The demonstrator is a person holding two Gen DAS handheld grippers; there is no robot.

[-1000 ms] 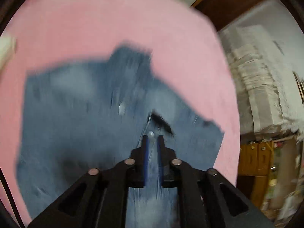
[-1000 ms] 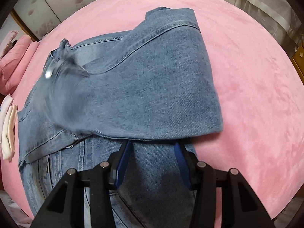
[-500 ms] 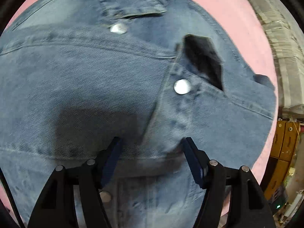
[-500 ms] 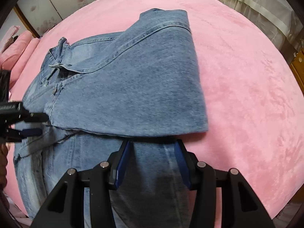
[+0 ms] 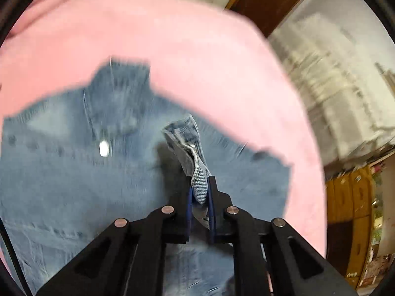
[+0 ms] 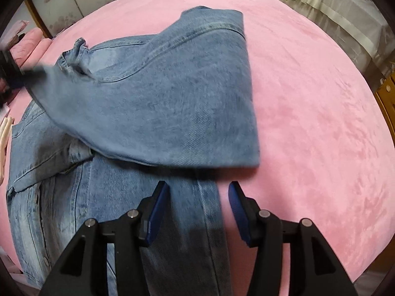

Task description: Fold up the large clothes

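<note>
A blue denim jacket lies spread on a pink bed cover, with one panel folded across its body. My left gripper is closing, and its pads pinch a raised fold of denim above the blurred jacket. In the right wrist view the left gripper shows as a dark blur at the jacket's left edge. My right gripper hangs over the jacket's lower strip. Its jaws are opening; the denim lies under them and the pads do not press on it.
Pink pillows lie at the far left and folded pale cloth sits at the left edge. White frilled bedding runs along the right. A yellow wooden cabinet and a brown door stand beyond the bed.
The left gripper was open close over the jacket's buttons; now it is shut on a fold and has drawn back with it. The folded panel has stretched leftward. The right jaws stand slightly wider.
</note>
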